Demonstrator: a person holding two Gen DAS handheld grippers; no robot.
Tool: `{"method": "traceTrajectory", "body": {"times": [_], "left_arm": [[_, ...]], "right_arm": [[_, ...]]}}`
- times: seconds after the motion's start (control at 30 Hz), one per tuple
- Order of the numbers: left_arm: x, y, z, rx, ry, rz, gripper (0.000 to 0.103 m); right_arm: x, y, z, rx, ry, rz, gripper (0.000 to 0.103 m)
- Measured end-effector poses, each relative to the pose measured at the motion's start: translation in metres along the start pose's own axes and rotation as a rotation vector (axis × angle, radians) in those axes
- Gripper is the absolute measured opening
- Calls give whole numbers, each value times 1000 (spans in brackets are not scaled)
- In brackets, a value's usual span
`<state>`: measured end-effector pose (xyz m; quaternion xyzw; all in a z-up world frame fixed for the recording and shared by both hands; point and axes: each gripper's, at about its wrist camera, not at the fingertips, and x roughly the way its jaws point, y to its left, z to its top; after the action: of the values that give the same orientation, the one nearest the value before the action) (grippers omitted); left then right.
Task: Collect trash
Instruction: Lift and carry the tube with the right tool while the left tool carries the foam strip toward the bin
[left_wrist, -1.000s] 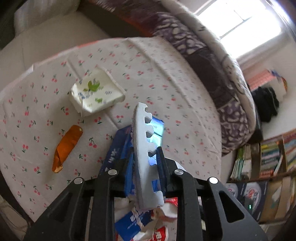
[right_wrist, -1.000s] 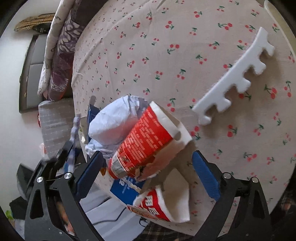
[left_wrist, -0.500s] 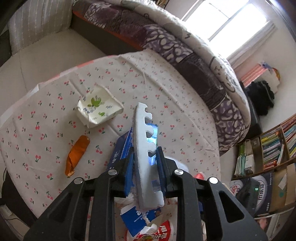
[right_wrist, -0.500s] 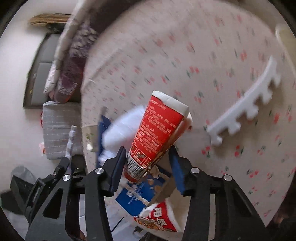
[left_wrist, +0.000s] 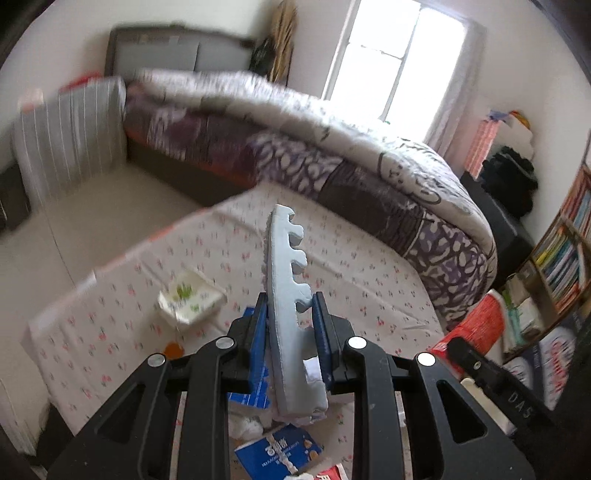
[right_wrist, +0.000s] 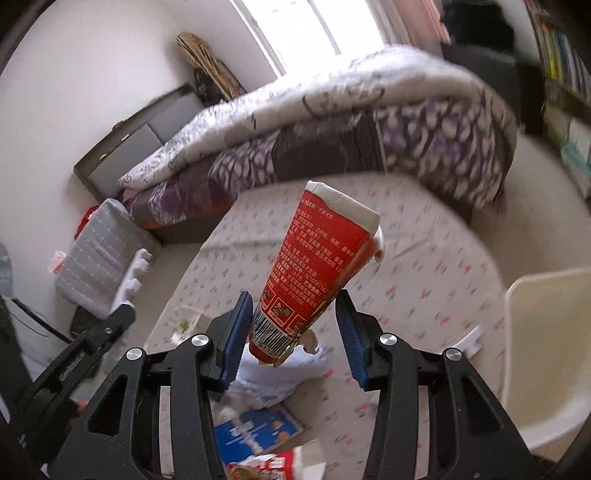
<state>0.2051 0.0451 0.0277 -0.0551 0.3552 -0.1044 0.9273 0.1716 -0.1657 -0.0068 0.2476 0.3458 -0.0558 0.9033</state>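
Note:
My left gripper (left_wrist: 290, 314) is shut on a white notched foam strip (left_wrist: 286, 280) and holds it upright above the cherry-print table (left_wrist: 354, 266). My right gripper (right_wrist: 295, 317) is shut on a red paper cup (right_wrist: 319, 273) with white rim, lifted above the table (right_wrist: 424, 266). Below lie a blue box (left_wrist: 277, 452), also in the right wrist view (right_wrist: 255, 430), and crumpled white paper (right_wrist: 273, 376). A white tissue pack with green print (left_wrist: 190, 299) and an orange wrapper (left_wrist: 171, 348) lie on the table's left.
A bed with a purple patterned quilt (left_wrist: 332, 155) runs behind the table. A grey striped cushion (left_wrist: 70, 129) is at left. Bookshelves (left_wrist: 561, 251) stand at right. A cream chair (right_wrist: 546, 350) is by the table's right edge. Another white foam piece (right_wrist: 471, 338) lies near it.
Both grippers have risen and tilted up from the table, carrying the foam strip and the red cup. The views now look across the room instead of down.

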Motion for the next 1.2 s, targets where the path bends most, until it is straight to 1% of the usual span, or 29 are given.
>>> {"method": "traceTrajectory", "body": {"times": [0.13, 0.23, 0.37, 0.57, 0.83, 0.93, 1.2], "left_arm": [[-12, -20, -6, 65, -68, 41, 24], [-16, -30, -11, 98, -98, 56, 24], [-18, -46, -17, 132, -112, 58, 24], [-16, -70, -26, 165, -109, 32, 24], [-13, -101, -37, 200, -92, -11, 24], [-11, -115, -42, 216, -86, -27, 24], [-4, -154, -59, 270, -57, -76, 24]], "right_arm": [[-19, -7, 1, -60, -89, -70, 44], [-34, -15, -2, -93, -140, -118, 44], [-49, -20, -1, -126, -198, -178, 44], [-66, -34, -1, -153, -243, -246, 45], [-78, -60, 3, -148, -249, -341, 45], [-80, -78, 5, -127, -229, -392, 45], [-85, -120, 6, -46, -161, -482, 46]]}}
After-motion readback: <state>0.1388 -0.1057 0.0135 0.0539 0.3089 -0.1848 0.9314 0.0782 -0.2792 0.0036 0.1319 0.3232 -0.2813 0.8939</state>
